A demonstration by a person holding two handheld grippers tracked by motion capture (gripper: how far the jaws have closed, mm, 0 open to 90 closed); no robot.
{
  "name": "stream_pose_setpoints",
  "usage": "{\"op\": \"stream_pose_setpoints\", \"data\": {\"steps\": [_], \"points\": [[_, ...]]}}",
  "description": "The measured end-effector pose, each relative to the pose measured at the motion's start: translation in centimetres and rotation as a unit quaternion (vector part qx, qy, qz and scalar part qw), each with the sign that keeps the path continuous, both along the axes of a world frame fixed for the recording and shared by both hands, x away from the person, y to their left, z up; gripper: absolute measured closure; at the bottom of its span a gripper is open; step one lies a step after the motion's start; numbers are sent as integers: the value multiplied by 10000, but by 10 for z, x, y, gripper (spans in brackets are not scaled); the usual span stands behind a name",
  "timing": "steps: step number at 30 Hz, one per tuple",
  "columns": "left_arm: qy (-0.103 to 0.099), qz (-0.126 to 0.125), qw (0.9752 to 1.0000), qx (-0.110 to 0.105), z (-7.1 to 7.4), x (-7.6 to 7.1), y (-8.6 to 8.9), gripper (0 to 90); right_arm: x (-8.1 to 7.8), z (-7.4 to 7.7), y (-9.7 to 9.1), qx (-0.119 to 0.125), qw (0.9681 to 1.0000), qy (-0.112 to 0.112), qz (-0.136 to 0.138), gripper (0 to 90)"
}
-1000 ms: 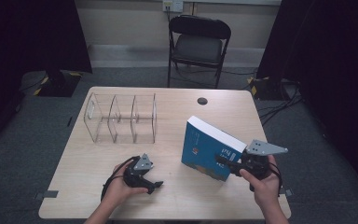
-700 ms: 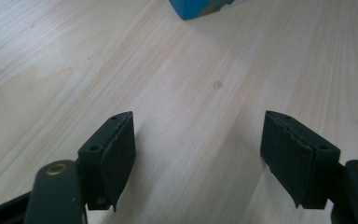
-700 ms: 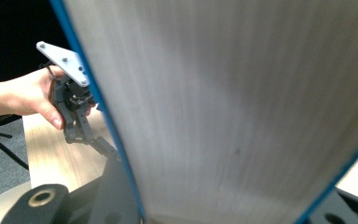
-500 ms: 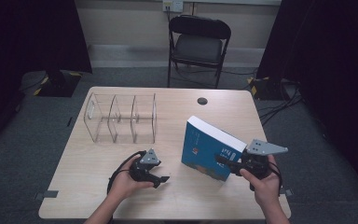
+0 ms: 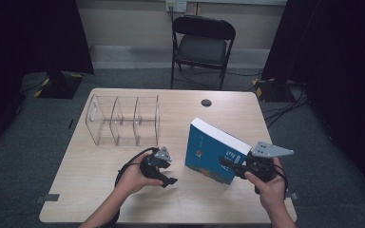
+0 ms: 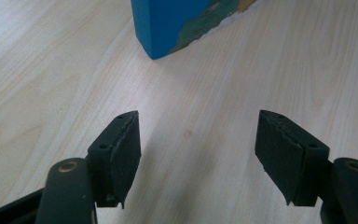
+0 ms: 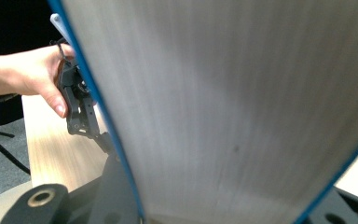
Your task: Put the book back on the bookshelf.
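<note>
A thick blue book (image 5: 211,149) stands upright and tilted on the table, right of centre. My right gripper (image 5: 226,164) is shut on its near lower edge; in the right gripper view the page block (image 7: 233,107) runs between the jaws. To the left of the book, low over the table, my left gripper (image 5: 170,175) is open with its fingertips pointing at the book. In the left gripper view its jaws stand wide apart around bare wood (image 6: 198,149), and the book's blue corner (image 6: 168,23) lies a short way ahead. The right gripper view also shows the left gripper (image 7: 81,112) in a hand.
A clear acrylic organizer (image 5: 123,118) with three compartments stands at the table's back left. A black round grommet (image 5: 206,102) sits near the far edge. A folding chair (image 5: 202,45) stands behind the wooden table (image 5: 100,190).
My left gripper has moved a little to the right and forward, closer to the book. The book and my right gripper have stayed where they were.
</note>
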State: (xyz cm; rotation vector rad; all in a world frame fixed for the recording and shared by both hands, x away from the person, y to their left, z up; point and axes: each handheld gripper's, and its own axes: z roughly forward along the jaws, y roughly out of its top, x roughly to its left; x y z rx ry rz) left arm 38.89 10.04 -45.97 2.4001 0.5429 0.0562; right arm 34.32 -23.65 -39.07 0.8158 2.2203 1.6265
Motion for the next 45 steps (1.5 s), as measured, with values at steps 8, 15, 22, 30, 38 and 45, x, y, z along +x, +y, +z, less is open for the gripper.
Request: {"op": "stream_pose_setpoints", "data": {"steps": [8,15,22,30,38,45], "points": [[6,-28,9995,299,12,9,-4,304,0,0,0,-2,10000,11,-3,603],[89,-144,9980,606,18,15,-7,294,0,0,0,18,10000,21,10,602],[183,-126,9981,581,27,19,-7,297,0,0,0,28,10000,23,19,601],[201,-192,9967,758,41,21,-7,296,1,-1,-1,36,10000,21,27,600],[188,-221,9958,865,57,24,-10,297,3,0,-1,21,10000,40,54,599],[114,-311,9942,1019,75,27,-14,297,2,0,-1,16,10000,36,57,599]]}}
